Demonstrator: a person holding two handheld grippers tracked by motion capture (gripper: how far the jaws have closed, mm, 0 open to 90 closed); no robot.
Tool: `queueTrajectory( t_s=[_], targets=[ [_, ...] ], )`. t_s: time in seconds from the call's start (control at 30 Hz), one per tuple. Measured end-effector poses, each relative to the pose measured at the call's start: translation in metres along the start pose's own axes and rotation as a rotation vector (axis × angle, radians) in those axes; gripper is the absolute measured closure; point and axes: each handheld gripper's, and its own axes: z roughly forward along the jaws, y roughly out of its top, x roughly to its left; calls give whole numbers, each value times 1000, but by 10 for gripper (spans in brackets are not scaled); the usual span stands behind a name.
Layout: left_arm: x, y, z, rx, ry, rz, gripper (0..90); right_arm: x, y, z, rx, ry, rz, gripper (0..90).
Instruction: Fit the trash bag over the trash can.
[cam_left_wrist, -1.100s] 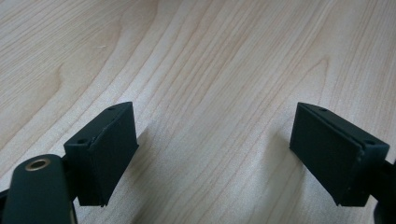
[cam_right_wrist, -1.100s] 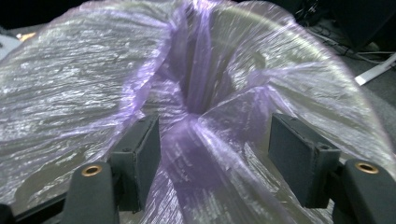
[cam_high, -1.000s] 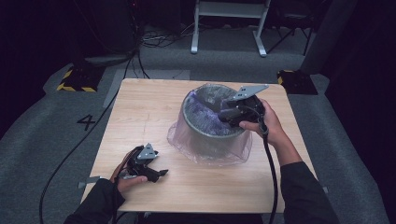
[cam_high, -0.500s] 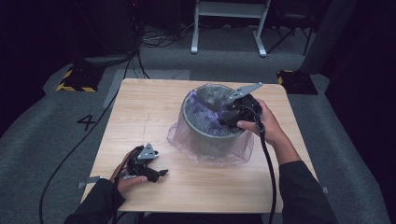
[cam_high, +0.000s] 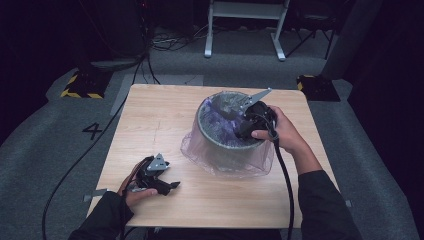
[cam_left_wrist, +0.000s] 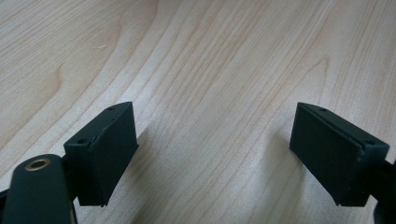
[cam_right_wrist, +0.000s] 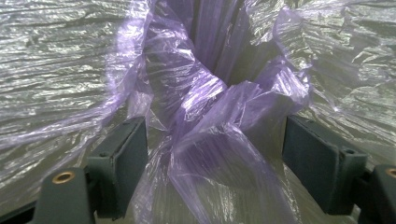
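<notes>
floor: grey carpet (cam_high: 45, 150), "4" marking (cam_high: 93, 131) left of wood table (cam_high: 155, 120) | white stand (cam_high: 245, 25) behind table | bkgd dark

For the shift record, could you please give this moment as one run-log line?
right claw: open, jaws just opening, inside bin, purple bag folds between jaws | left claw: open, nothing between jaws, over table
</notes>
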Motion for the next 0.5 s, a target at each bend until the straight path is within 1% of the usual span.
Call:
queueTrajectory(
  t_s=[0.07, 0.13, 0.2, 0.4, 0.47, 0.5],
  targets=[
    [0, 0, 0, 0, 0, 0, 145, 0, 0, 0, -7, -14, 5, 223],
    [0, 0, 0, 0, 0, 0, 145, 0, -1, -2, -32, -13, 21, 225],
    [0, 0, 0, 0, 0, 0, 144, 0, -2, -4, -49, -16, 18, 224],
    [0, 0, 0, 0, 0, 0, 145, -2, -5, -11, -118, -25, 40, 223],
    [0, 0, 0, 0, 1, 1, 145, -3, -7, -13, -128, -34, 44, 223],
    [0, 0, 0, 0, 0, 0, 144, -3, -7, -15, -132, -46, 47, 223]
  ],
)
